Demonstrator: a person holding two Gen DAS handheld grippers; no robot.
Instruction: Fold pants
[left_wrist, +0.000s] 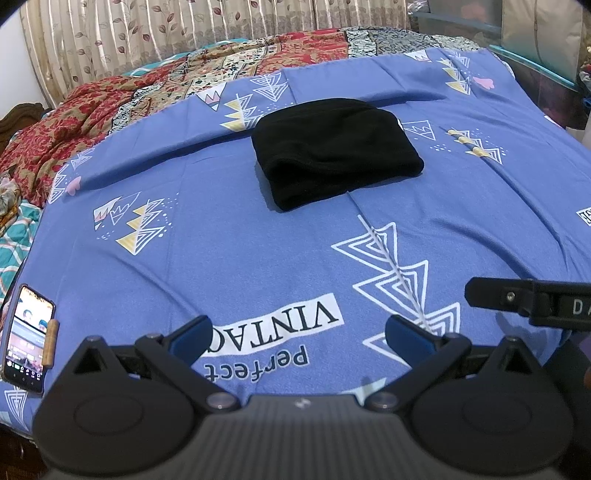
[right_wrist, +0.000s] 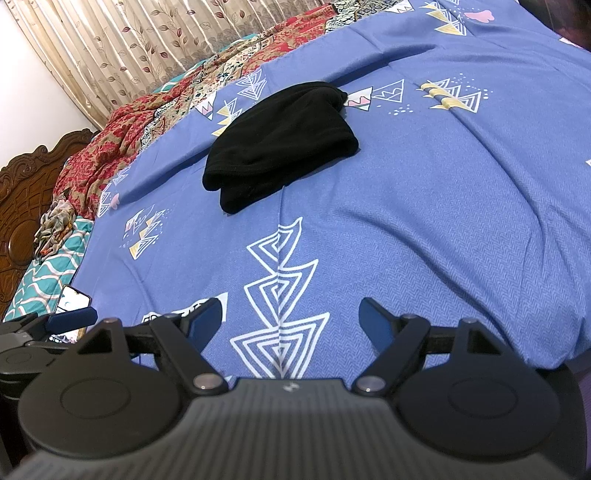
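- Pants (left_wrist: 334, 149) are lying folded into a black bundle on the blue sheet (left_wrist: 229, 229), toward the far middle of the bed, well apart from both of my grippers.
- My left gripper (left_wrist: 299, 334) is hovering over the near edge of the sheet, above the printed words, its fingers (left_wrist: 192, 338) standing wide with nothing between them.
- My right gripper (right_wrist: 291, 319) is hanging over the white triangle print, its fingers (right_wrist: 376, 325) also spread wide and holding nothing.
- I am seeing one right finger reaching in from the right edge of the left view, and a left fingertip poking in at the left edge of the right view, so my two grippers are sitting side by side.
- A phone (left_wrist: 27, 338) is lying lit at the sheet's near left corner, just beside my left gripper.
- A red patterned quilt (left_wrist: 110, 96) is bunching along the sheet's far left side, with a curtain (left_wrist: 147, 33) hanging behind it.
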